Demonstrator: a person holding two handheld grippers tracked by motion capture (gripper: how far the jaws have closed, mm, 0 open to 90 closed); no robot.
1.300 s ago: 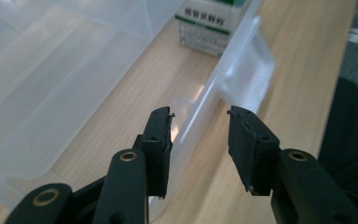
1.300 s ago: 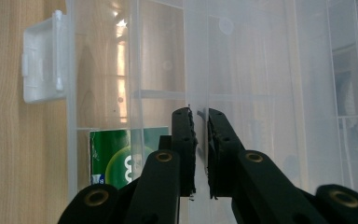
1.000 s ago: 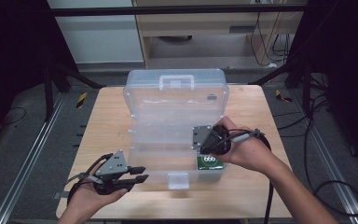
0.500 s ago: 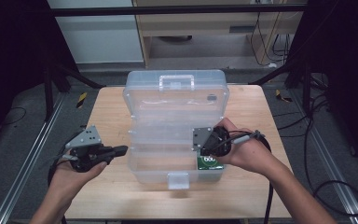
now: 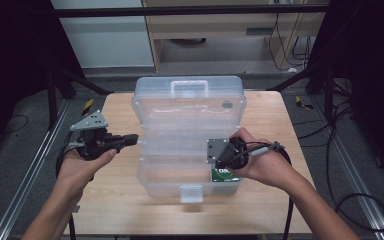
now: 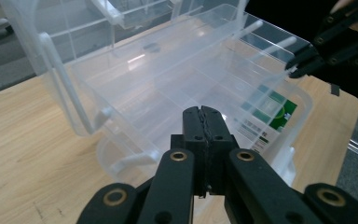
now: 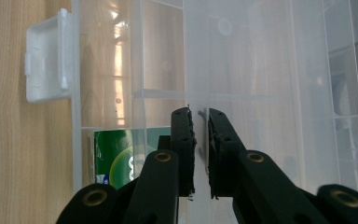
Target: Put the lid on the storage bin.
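Currently: right gripper (image 5: pixel 219 161) pinching a tray edge inside the clear storage box (image 5: pixel 190 107); left gripper (image 5: pixel 130 139) free.
Box sits open mid-table (image 5: pixel 110 210), green packet (image 5: pixel 225 174) in its front-right compartment. Right fingers (image 7: pixel 182 140) nearly together on a thin clear tray edge; left fingers (image 6: pixel 204 140) pressed together, empty, beside the box's left wall. Advice: lift the tray level and slowly, steady the box wall with the left.

The left gripper (image 5: pixel 130 140) has risen from the table to the clear box (image 5: pixel 180 125), jaws closed.
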